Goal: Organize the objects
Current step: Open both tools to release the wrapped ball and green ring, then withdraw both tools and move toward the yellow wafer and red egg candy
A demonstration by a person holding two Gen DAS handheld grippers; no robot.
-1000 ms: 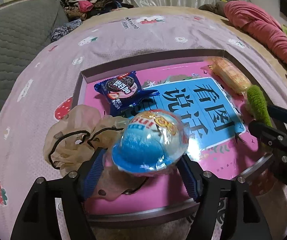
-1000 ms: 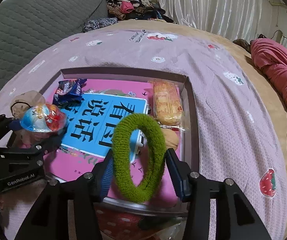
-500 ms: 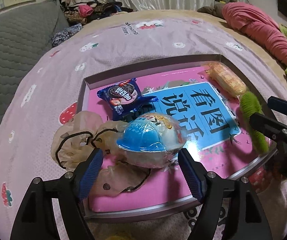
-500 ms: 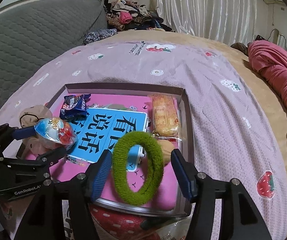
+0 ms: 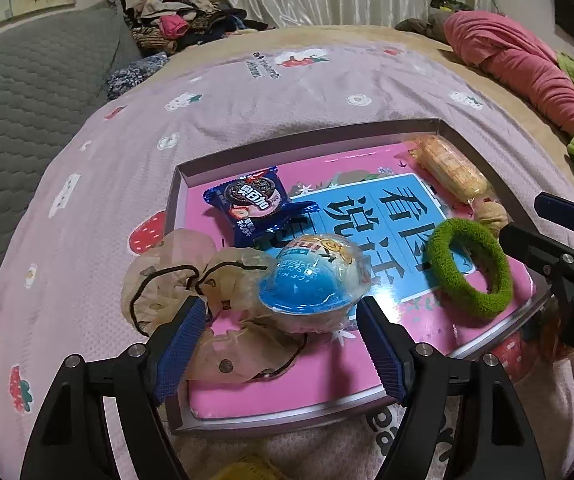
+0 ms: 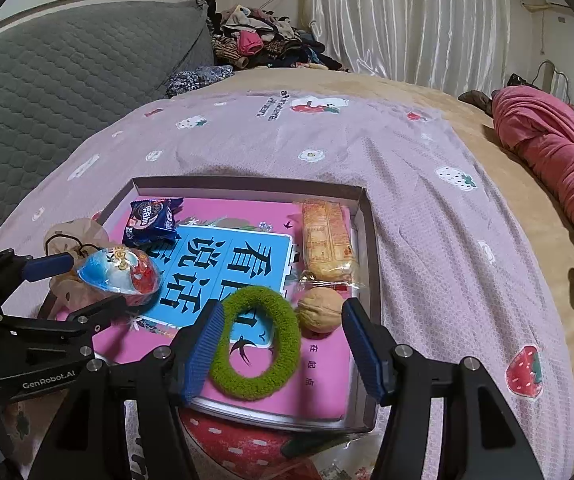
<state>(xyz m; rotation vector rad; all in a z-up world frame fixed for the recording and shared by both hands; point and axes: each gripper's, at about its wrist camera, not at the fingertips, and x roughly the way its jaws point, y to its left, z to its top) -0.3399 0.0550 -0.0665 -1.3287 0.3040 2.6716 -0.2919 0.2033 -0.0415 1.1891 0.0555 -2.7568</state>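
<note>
- The left gripper (image 5: 279, 330) now stands wide open with nothing between its blue pads; a second ago it was clamped on the egg-shaped toy capsule (image 5: 314, 278).
- That capsule now lies in the shallow box (image 5: 367, 131), at its near left, resting partly on the beige scrunchie (image 5: 191, 292) and touching neither pad.
- The right gripper (image 6: 281, 350) is likewise spread apart and empty, where earlier it pinched the green hair tie (image 6: 256, 342) upright.
- The hair tie now lies flat on the pink book (image 6: 231, 210) inside the box, between the spread fingers, its left rim just beside the left pad (image 6: 203, 350) and its far edge over the blue title panel.
- A walnut (image 6: 319, 309) sits just right of the hair tie, with the wrapped biscuit bar (image 6: 327, 246) beyond it along the box's right wall.
- The blue cookie packet (image 5: 253, 204) lies in the far left corner, unmoved.
- The box rests on the lilac strawberry-print blanket (image 6: 427, 220) over the bed.
</note>
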